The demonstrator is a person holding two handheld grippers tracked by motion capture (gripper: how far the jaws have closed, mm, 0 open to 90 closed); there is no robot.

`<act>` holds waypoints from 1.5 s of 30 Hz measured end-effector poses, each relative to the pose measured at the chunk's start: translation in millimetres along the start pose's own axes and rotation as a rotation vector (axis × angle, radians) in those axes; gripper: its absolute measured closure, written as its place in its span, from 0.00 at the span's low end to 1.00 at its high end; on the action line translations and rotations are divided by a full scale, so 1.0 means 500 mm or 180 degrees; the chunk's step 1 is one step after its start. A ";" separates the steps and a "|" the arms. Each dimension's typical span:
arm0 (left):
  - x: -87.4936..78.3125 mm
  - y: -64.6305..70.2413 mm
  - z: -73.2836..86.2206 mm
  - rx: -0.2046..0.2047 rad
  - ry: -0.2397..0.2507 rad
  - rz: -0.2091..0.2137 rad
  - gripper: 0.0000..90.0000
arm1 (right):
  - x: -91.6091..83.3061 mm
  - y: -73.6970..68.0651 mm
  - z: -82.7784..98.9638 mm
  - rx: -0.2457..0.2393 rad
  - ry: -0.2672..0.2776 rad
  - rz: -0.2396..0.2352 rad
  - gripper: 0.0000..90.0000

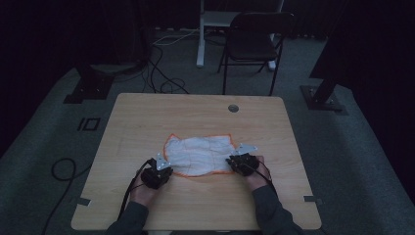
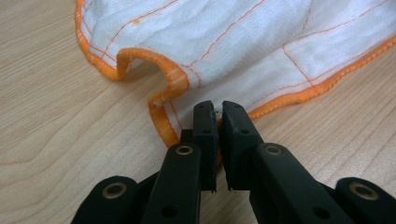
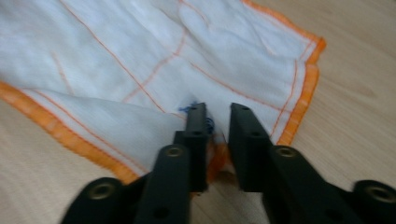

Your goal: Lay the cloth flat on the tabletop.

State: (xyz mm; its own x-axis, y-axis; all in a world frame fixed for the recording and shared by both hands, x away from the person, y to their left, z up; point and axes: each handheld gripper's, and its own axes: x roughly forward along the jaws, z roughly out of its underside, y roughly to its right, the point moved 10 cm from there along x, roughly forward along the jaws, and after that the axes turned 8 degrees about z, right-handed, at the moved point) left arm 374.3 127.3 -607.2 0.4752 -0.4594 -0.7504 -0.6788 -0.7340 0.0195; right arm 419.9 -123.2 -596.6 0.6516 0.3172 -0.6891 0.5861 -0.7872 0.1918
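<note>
A: What is shown, from the largest element down?

B: A wooden table point(image 1: 147, 122) is shown, and on it a white cloth point(image 1: 199, 155) with an orange hem is spread, rumpled, between the two tools. The left gripper point(image 1: 157, 171) is placed at the cloth's near-left corner and the right gripper point(image 1: 243, 161) at its near-right corner.

A: How are the jaws set?

B: In the left gripper view, the left gripper's point(image 2: 215, 114) jaws are brought almost together, with a hairline slit between the tips; the orange hem point(image 2: 163, 122) is caught low between them, so that corner is judged to be pinched. In the right gripper view, a clear gap is seen between the right gripper's point(image 3: 218, 122) jaws. The corner lies within that gap and under the tips, and the pads are not seen pressing on it, so it is judged released or barely touched.

A: Which step is in hand?

B: The laying-out of the cloth is judged to be ending: the corners are set down ahead of each tool.

A: What is called for next?

B: The left corner is to be freed, and both tools are to be drawn back without the hem being dragged along.
</note>
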 end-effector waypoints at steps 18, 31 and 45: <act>-0.003 0.005 0.004 -0.0045 0.0016 0.0041 0.94 | -0.027 -0.017 0.030 -0.0037 -0.0025 -0.0101 0.81; -0.018 0.024 0.020 -0.0034 -0.0045 0.0139 0.92 | -0.045 -0.020 0.066 -0.0101 -0.0142 -0.0171 0.81; -0.036 0.011 -0.028 0.0016 0.0189 0.0075 0.87 | -0.069 0.010 0.027 0.0067 0.0211 -0.0010 0.80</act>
State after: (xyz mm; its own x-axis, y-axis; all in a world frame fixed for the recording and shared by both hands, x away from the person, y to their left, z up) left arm 369.8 124.7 -584.4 0.4912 -0.5055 -0.7094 -0.6930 -0.7202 0.0333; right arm 394.0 -144.9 -581.3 0.6806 0.3536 -0.6417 0.5785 -0.7968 0.1745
